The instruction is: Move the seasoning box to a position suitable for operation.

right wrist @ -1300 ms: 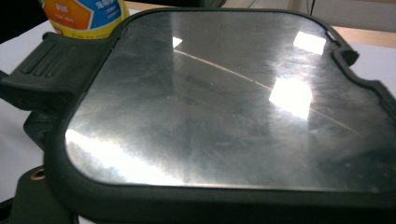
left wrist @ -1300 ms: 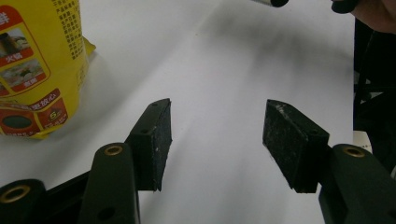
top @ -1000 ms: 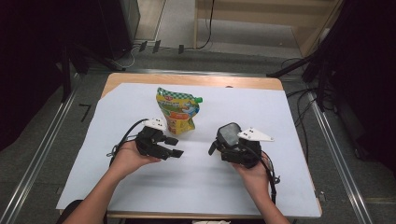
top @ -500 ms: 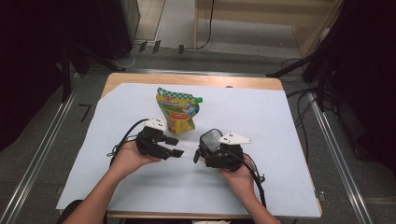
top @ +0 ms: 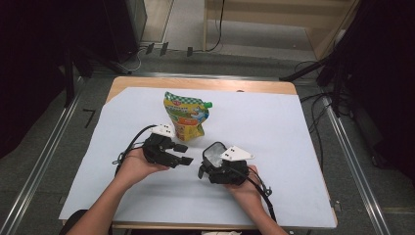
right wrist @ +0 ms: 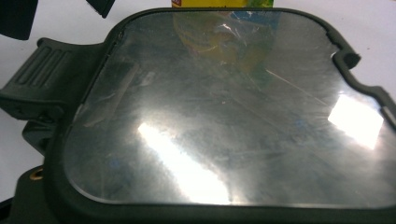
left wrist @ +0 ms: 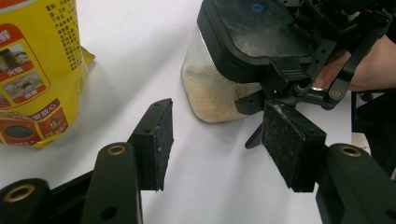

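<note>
left gripper [top: 185, 154]: jaws apart, empty, aimed at the container
right gripper [top: 208, 164]: clamped on the container
container [left wrist: 233, 60]: tilted, dark lid toward right gripper's camera
pouch [top: 187, 115]: mid-bench, long axis running away, green cap far-right

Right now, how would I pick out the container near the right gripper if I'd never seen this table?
Start at the white sheet covering the table, then go to its near middle, just in front of the yellow pouch. The container sits against the right gripper. Unlike the printed, opaque pouch, it is clear-walled, with a black-framed lid and pale grain inside.
</note>
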The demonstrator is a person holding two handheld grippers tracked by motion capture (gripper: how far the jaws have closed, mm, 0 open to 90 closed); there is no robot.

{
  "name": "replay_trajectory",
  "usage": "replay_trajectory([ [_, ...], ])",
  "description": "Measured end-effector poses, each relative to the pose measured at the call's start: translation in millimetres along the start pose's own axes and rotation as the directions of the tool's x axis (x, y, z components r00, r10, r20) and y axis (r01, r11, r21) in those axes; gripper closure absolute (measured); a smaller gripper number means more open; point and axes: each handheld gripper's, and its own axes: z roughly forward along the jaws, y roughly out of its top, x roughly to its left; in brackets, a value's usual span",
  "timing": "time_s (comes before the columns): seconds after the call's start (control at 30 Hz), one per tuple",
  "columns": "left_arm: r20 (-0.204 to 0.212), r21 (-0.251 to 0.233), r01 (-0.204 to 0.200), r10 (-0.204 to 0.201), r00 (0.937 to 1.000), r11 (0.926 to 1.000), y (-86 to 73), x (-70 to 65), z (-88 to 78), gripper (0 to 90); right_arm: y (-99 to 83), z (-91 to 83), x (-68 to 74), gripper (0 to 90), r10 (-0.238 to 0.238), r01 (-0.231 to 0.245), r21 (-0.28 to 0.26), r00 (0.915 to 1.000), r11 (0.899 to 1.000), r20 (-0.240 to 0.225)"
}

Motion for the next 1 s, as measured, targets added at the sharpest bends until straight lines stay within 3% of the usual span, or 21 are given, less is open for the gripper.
replay_trajectory([
  [0.2, 0.005, 0.004, -0.005, 0.005, 1.0, 1.0, 0.3, -1.0, 1.6, 44.8, -0.5, -1.3, -3.9, 12.8, 0.039, -0.037, 0.038, 0.9987, 0.999, -0.033],
  [0.37, 0.008, -0.005, -0.002, 0.002, 1.0, 1.0, 1.2, 0.0, 2.4, 44.7, -0.8, -7.8, -5.0, 12.8, 0.033, -0.03, 0.055, 0.9986, 0.998, -0.041],
  [0.53, 0.014, 0.009, -0.005, 0.005, 0.9999, 0.9999, 1.9, 0.8, 6.8, 45.0, -1.4, -23.6, -7.8, 13.3, 0.056, -0.051, 0.094, 0.997, 0.994, -0.053],
  [0.73, 0.032, 0.027, -0.014, 0.013, 0.9994, 0.9996, 2.3, 1.1, 11.4, 46.1, -1.0, -43.9, -10.8, 15.4, 0.101, -0.094, 0.088, 0.9918, 0.992, -0.079],
  [0.9, 0.051, 0.023, 0.003, -0.005, 0.9987, 0.9997, 3.9, 2.0, 10.6, 49.0, -0.4, -62.1, -15.8, 22.6, 0.111, -0.104, 0.074, 0.9891, 0.992, -0.097],
  [1.0, 0.063, 0.033, 0.012, -0.014, 0.9979, 0.9994, 3.7, 0.3, 9.9, 53.6, -0.4, -71.7, -20.6, 39.4, 0.126, -0.116, 0.083, 0.9853, 0.99, -0.116],
])
